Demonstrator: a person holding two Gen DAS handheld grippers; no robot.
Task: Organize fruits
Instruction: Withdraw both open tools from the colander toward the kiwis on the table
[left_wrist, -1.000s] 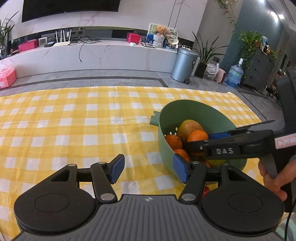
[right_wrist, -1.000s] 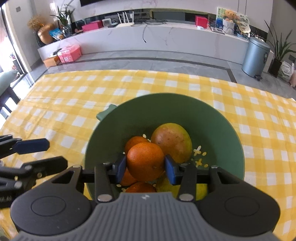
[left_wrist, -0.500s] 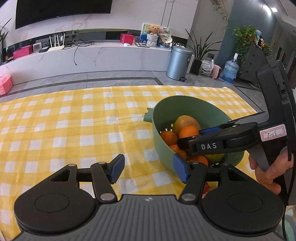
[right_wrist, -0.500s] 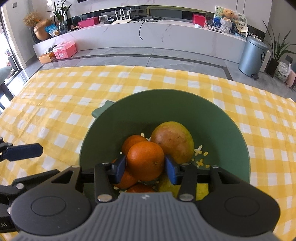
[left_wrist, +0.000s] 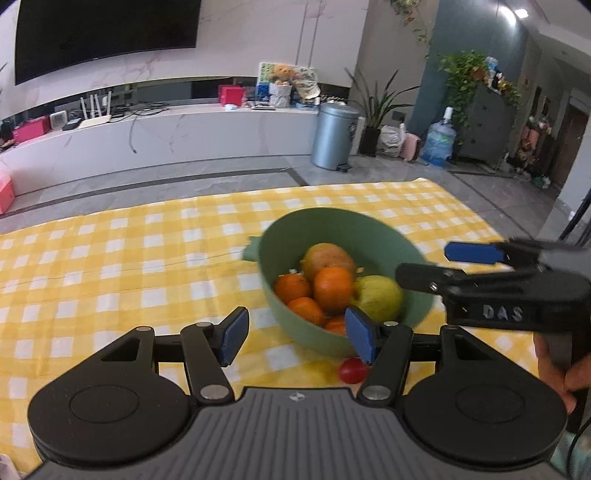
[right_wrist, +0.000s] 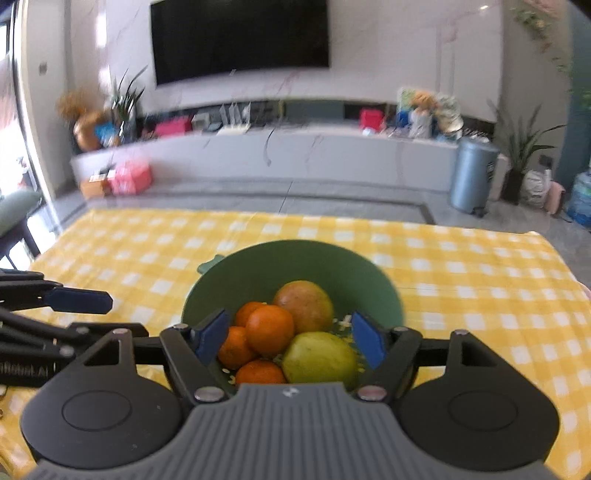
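- green bowl (right_wrist: 255, 271), matte, round and deep, with a small tab handle on its far-left rim; it stands on the yellow-and-white checked cloth of the table (right_wrist: 461, 280), right of centre in the left wrist view (left_wrist: 373, 232).
- fruit piled inside the bowl: a mango (right_wrist: 303, 304) with a reddish-brown blush at the back, touching the top orange (right_wrist: 269, 328) in front of it; further oranges lie lower and to the left, and a yellow-green fruit (right_wrist: 319, 358) lies at the near right, against the oranges.
- small red fruit (left_wrist: 352, 371), glossy and round, on the cloth just outside the bowl's near wall, seen only from the left wrist.
- right claw (right_wrist: 290, 338): blue pads spread apart above the pile, jaws having just been opening; nothing is pressed between them, and the top orange rests free in the bowl.
- left claw (left_wrist: 297, 336): jaws apart and empty, over the cloth at the bowl's near-left side.
- writing: raised letters "das" on the side of the right claw's body in the left wrist view (left_wrist: 502, 312); the lettering on the left claw's body in the right wrist view is too blurred to read.
- a hand (left_wrist: 554, 365) grips the right claw's handle.
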